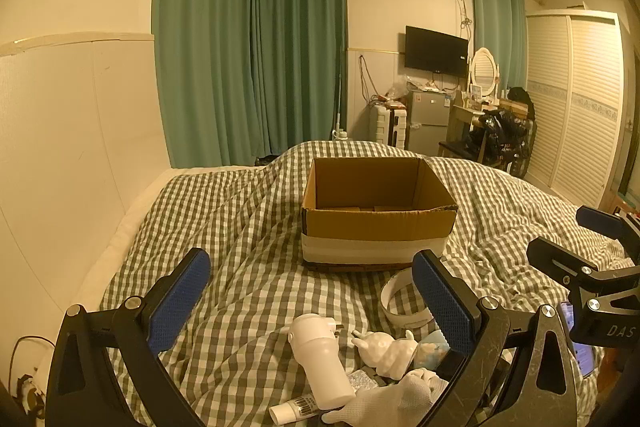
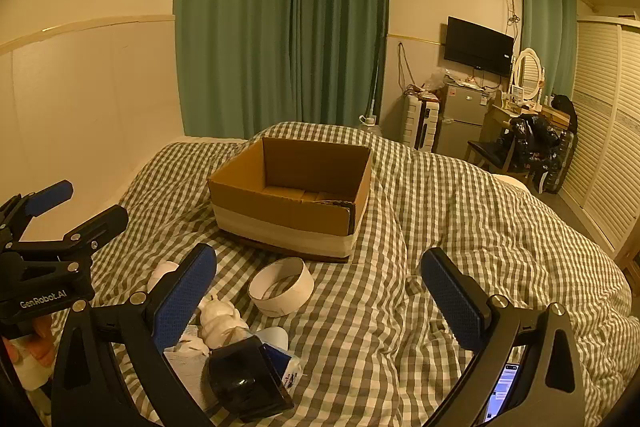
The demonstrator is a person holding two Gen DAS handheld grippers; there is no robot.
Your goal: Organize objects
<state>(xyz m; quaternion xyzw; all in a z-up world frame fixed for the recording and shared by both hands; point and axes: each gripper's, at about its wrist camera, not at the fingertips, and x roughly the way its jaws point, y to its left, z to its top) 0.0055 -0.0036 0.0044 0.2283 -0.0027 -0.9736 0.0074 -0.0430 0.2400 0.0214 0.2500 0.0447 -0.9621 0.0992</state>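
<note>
An open cardboard box (image 1: 376, 227) (image 2: 288, 203) stands on the checked bed cover. Loose objects lie in front of it: a white plug-in device (image 1: 320, 359), a white figurine (image 1: 384, 351) (image 2: 218, 323), a white tape ring (image 1: 400, 303) (image 2: 282, 287), a small tube (image 1: 292, 409), a white glove (image 1: 392, 403) and a black box-shaped object (image 2: 248, 375). My left gripper (image 1: 316, 307) is open and empty above the pile; it also shows in the right wrist view (image 2: 76, 207). My right gripper (image 2: 320, 303) is open and empty, right of the pile; it also shows in the left wrist view (image 1: 576, 235).
The bed (image 2: 460, 247) runs along a cream wall panel (image 1: 60, 147) on the left. Green curtains, a fridge, a dresser with a mirror and a slatted wardrobe (image 2: 608, 131) stand beyond. A lit phone (image 2: 502, 391) lies at the lower right.
</note>
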